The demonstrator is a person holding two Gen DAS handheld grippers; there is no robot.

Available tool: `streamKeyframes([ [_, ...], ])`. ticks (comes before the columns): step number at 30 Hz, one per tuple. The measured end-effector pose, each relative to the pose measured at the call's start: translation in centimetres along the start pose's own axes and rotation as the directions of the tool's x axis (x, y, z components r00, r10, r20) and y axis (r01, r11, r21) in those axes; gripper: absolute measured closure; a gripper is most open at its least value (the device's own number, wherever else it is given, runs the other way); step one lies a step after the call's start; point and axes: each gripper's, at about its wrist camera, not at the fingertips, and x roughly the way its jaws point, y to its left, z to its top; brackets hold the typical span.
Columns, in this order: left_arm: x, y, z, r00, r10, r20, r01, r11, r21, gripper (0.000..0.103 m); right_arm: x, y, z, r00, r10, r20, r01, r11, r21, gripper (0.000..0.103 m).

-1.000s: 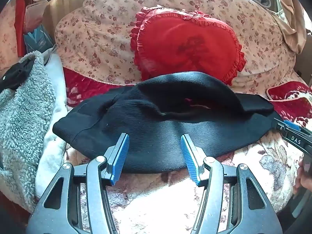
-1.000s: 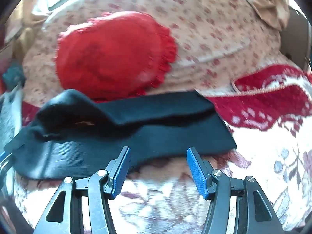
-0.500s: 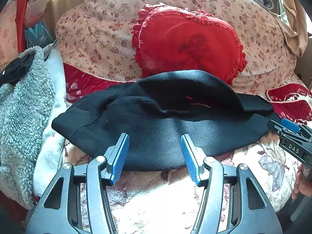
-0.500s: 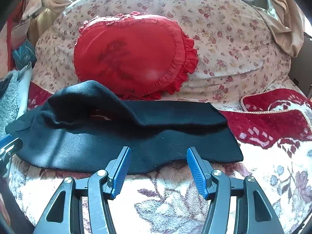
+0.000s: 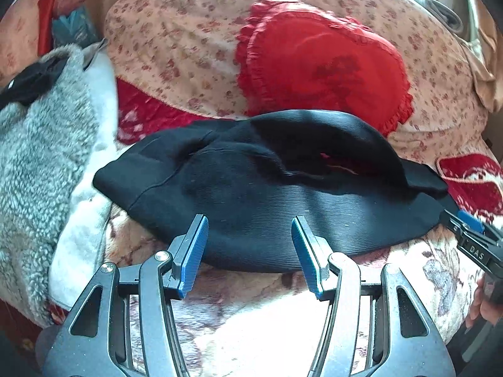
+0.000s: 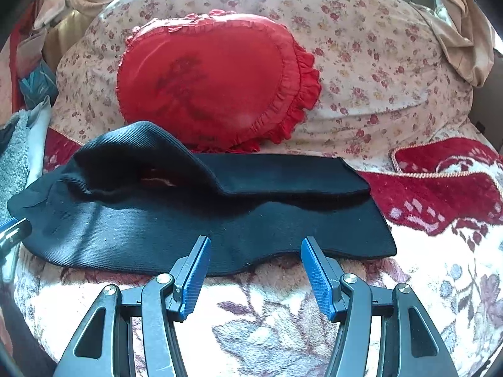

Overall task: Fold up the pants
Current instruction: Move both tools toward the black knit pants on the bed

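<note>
A flowered blanket (image 6: 267,323) covers the bed, with a red heart cushion (image 6: 217,88) propped behind. The black pants (image 6: 195,216) lie across it, one leg doubled over the other (loosely, with a raised hump). I see my left gripper (image 5: 250,245) spread wide and empty at their near edge; my right gripper (image 6: 254,267) likewise gapes, gripping nothing.
</note>
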Motion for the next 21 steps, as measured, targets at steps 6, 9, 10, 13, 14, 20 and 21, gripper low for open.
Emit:
streamKeyframes([
  [6,0.6,5.0,0.3,0.999,-0.007,-0.05,-0.003,0.982,-0.188,0.048,0.9,-3.6,-0.6,0.998,0.006,-0.055,0.0,0.996,0.094,0.045],
  [9,0.6,6.5,0.2,0.999,0.022,-0.045,-0.032,0.972,-0.235,0.048,1.4,-5.4,-1.0,0.996,0.033,-0.077,-0.02,0.986,0.166,0.045],
  [10,0.8,6.9,0.3,0.998,0.027,-0.051,-0.039,0.968,-0.247,0.048,1.6,-6.0,-1.1,0.996,0.038,-0.085,-0.021,0.982,0.188,0.045],
  [13,1.5,7.7,0.7,0.998,0.006,-0.066,-0.025,0.958,-0.285,0.048,2.6,-6.9,-1.0,0.992,0.09,-0.092,-0.065,0.968,0.243,0.045],
  [14,1.7,8.0,1.0,0.998,0.003,-0.065,-0.022,0.953,-0.302,0.048,2.8,-7.1,-1.0,0.99,0.109,-0.09,-0.082,0.962,0.26,0.045],
  [20,4.4,9.0,3.1,0.995,-0.041,-0.087,0.006,0.929,-0.369,0.048,4.9,-8.1,-0.5,0.975,0.196,-0.103,-0.148,0.924,0.354,0.045],
  [21,4.9,8.8,3.3,0.995,-0.044,-0.092,0.007,0.931,-0.366,0.048,5.2,-8.1,-0.6,0.974,0.199,-0.107,-0.148,0.921,0.36,0.045],
])
